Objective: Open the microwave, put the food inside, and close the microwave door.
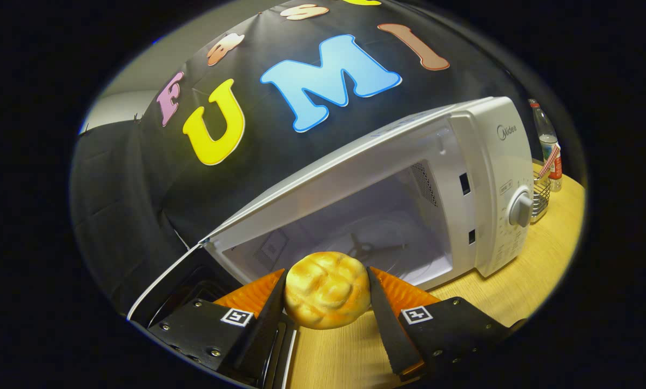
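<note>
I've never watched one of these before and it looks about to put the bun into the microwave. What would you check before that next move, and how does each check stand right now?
1. Microwave door open: ok, it is swung out beside the fingers.
2. Bread roll held: ok, the gripper has a finger pressing on each side of it.
3. Cavity free of other items: ok as far as it shows; its near corners are hidden.
4. Roll lined up with the opening: ok, the cavity lies straight beyond it.
5. Turntable plate in place: cannot tell, only a hub on the floor is visible.
6. Wooden table ahead of the microwave bare: ok.
</note>
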`<state>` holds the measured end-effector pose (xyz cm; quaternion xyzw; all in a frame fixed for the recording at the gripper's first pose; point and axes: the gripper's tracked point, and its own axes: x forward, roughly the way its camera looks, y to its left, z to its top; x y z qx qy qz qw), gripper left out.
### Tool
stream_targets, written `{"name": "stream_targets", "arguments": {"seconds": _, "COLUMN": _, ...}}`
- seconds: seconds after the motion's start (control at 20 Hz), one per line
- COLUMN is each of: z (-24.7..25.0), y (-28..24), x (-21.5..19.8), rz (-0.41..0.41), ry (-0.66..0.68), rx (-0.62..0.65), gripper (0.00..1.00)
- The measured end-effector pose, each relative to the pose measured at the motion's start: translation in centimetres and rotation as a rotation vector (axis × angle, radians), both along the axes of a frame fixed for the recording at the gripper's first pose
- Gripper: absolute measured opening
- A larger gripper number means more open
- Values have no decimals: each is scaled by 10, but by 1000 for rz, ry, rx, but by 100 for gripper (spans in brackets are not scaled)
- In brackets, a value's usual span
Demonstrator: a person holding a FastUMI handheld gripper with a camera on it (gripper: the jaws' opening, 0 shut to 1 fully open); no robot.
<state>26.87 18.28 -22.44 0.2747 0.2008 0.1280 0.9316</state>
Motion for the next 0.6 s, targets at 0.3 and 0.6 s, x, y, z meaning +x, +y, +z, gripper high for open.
{"name": "stream_targets", "arguments": {"seconds": 0.3, "z": -32, "y": 3, "x": 38, "rz": -51, "ry": 35, "rx": 15, "gripper": 84}}
{"name": "stream_targets", "arguments": {"seconds": 0.6, "z": -60, "y": 5, "x": 57, "rz": -78, "ry": 42, "rx": -56, "gripper": 85}}
